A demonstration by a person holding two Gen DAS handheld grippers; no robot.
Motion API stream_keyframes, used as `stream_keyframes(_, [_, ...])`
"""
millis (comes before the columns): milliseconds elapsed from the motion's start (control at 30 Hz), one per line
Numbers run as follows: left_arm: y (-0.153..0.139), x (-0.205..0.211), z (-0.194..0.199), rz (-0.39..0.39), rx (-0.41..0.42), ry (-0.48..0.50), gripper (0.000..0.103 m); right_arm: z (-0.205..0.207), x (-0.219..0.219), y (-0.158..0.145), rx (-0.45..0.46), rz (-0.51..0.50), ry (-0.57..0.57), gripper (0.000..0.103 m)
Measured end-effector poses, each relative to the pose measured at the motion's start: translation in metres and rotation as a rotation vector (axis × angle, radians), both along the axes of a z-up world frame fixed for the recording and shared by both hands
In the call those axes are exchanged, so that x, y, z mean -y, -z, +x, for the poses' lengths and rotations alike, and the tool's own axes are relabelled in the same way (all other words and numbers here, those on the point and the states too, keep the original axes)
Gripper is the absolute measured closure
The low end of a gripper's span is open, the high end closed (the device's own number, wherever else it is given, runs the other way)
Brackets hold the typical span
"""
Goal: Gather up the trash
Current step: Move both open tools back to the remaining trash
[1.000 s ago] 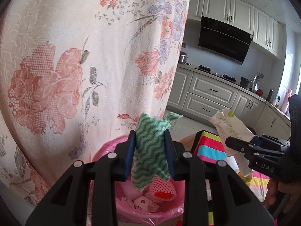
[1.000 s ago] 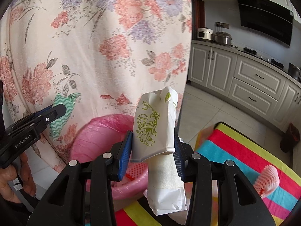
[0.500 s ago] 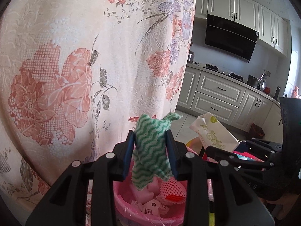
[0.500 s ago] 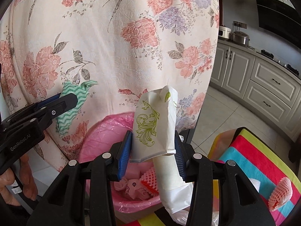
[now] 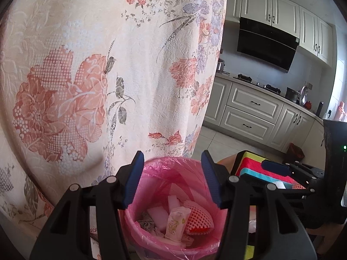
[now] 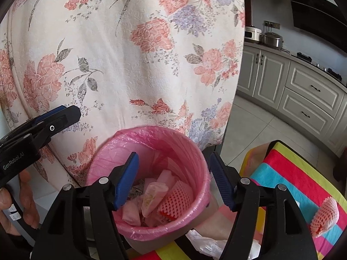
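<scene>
**Evidently: bin loaded, trash outstanding**

Both the left gripper (image 5: 172, 178) and right gripper (image 6: 174, 179) are held agape and empty above the pink-lined bin (image 6: 149, 179). A wrapper (image 6: 153, 196) lies inside. One foam net (image 6: 324, 216) remains beside the bin, uncollected.

Bin (image 6: 151, 136) mouth open — curtain (image 6: 130, 54) behind.

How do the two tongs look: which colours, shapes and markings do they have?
Both tongs are black plastic, each with two angular fingers lined with blue ribbed pads and silver round pivot screws. The left tongs carry white "GenRobot.AI" lettering on the side, seen from the right wrist. The right tongs look the same. A bare hand holds the left one.
</scene>
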State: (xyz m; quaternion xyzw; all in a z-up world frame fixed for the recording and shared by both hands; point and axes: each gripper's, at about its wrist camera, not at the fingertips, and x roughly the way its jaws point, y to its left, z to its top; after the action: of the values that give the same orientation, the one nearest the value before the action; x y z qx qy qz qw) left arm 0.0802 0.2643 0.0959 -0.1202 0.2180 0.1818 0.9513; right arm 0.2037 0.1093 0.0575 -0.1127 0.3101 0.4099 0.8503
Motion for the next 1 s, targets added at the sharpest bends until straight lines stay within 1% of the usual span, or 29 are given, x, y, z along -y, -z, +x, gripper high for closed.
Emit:
stream_keyframes(267, [0.001,0.022,-0.002,-0.001,-0.005,0.032,0.05,-0.004,0.044,-0.002,0.007,0.021,0.081,0.036])
stream_keyframes(367, [0.001,0.032,0.001,0.001,-0.008,0.051,0.05,-0.004,0.067,-0.002,0.011,0.025,0.119,0.034])
stream_keyframes(533, [0.003,0.052,0.003,0.002,-0.015,0.085,0.05,-0.002,0.104,-0.002,0.013,0.031,0.183,0.033])
stream_keyframes(833, [0.007,0.094,0.015,0.014,-0.037,0.156,0.05,0.005,0.177,0.009,-0.008,0.037,0.302,0.033])
stream_keyframes(1000, [0.01,0.119,0.022,0.024,-0.056,0.198,0.05,0.006,0.21,0.016,-0.024,0.048,0.35,0.032])
